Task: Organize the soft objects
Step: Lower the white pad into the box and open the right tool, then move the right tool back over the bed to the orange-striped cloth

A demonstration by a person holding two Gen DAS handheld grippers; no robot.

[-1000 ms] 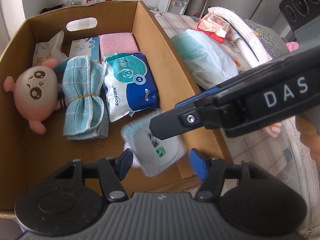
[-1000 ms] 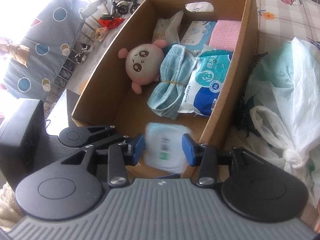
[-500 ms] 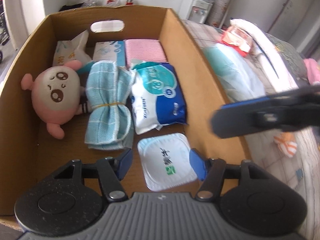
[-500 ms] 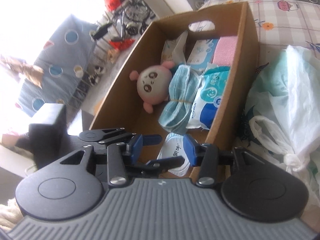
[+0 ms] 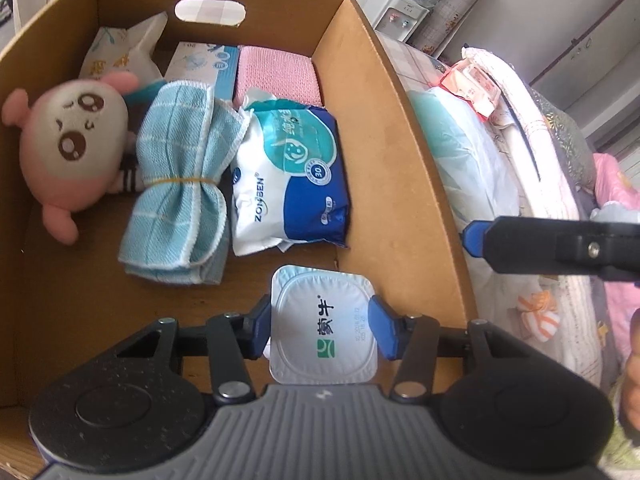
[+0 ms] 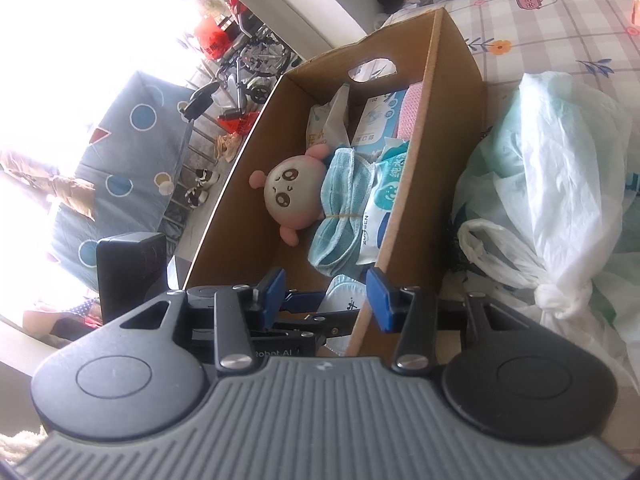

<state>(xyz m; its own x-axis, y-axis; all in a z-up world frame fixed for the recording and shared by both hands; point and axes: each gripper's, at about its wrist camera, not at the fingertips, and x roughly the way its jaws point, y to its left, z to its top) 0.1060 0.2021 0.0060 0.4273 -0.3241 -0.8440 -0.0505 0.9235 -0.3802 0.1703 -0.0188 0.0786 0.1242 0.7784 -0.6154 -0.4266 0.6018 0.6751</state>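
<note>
Cardboard box (image 5: pixel 384 128), centre frame: plush toy (image 5: pixel 68 148), towel bundle (image 5: pixel 180 184), wipes pack (image 5: pixel 292 176). Left gripper (image 5: pixel 322 330) clamped on sealed cup (image 5: pixel 322 328); right gripper (image 6: pixel 326 294) gaping, empty; cup bottom hidden.

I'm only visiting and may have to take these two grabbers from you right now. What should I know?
Left gripper: shut on the yogurt cup, low inside the cardboard box.
Right gripper: open, holding nothing, outside the box's right wall.
Already packed in the box: plush toy, blue towel, wipes pack, pink cloth.
Left: let the cup go, then the plastic bag beside the box.
</note>
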